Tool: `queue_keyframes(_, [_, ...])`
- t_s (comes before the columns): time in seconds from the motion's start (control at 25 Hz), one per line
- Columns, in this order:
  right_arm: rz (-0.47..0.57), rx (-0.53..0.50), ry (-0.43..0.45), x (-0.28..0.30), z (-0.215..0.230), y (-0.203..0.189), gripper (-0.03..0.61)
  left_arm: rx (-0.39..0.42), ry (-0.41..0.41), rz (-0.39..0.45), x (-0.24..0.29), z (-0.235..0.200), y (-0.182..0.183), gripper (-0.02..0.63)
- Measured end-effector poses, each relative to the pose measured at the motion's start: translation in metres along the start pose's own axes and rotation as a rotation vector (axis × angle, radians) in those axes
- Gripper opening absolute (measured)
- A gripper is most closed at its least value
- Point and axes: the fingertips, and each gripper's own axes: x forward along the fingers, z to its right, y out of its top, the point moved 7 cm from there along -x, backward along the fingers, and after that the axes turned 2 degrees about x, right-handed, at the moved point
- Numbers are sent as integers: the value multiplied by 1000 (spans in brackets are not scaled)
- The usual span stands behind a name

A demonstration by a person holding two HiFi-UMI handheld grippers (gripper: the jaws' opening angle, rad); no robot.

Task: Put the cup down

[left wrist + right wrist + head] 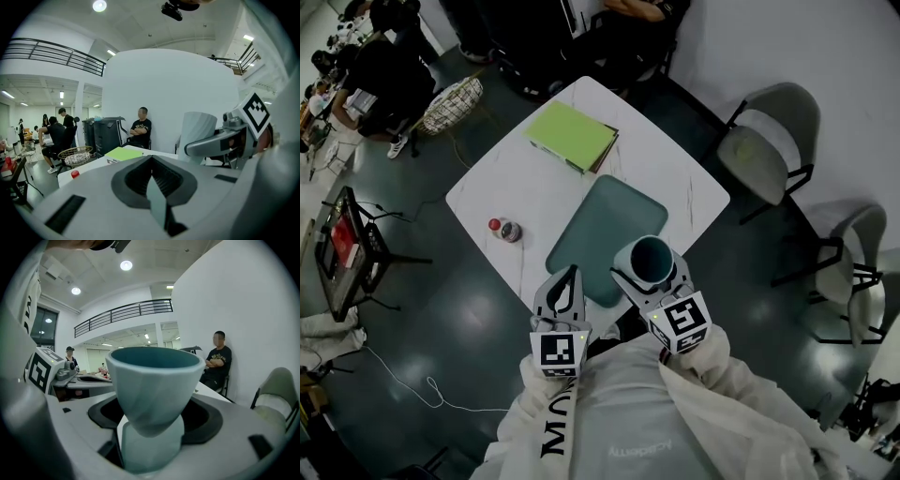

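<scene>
While you hold the cup up in the air, look at the white table point(516, 187), the biggest thing, which will carry it. Next comes the teal tray point(600, 234), lying flat in the middle of the table and reaching toward the near edge. Nothing lies on the part you can see. A green folder point(570, 134) lies at the far corner.

Your right gripper point(649, 277) is squeezed onto the teal cup point(154, 385), low on its sides. The cup sits upright above the near end of the tray, not touching it, and it looks empty inside.

I think the tray is a good spot. Bring the cup straight down, keep it upright, and let go only when its bottom rests flat.

Your left gripper point(569, 279) is pinched closed with nothing in it, just beside the right one. A small bottle with a red cap point(506, 230) lies near the left edge, well apart.
</scene>
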Motion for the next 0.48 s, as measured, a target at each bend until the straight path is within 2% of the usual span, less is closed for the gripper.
queue_keyframes(0.28, [-19, -57, 20, 30, 20, 1, 362, -42, 4, 29, 24, -9, -2, 11])
queue_keyframes(0.48, [-30, -87, 34, 53, 33, -3, 362, -43, 26, 10, 41, -14, -9, 11])
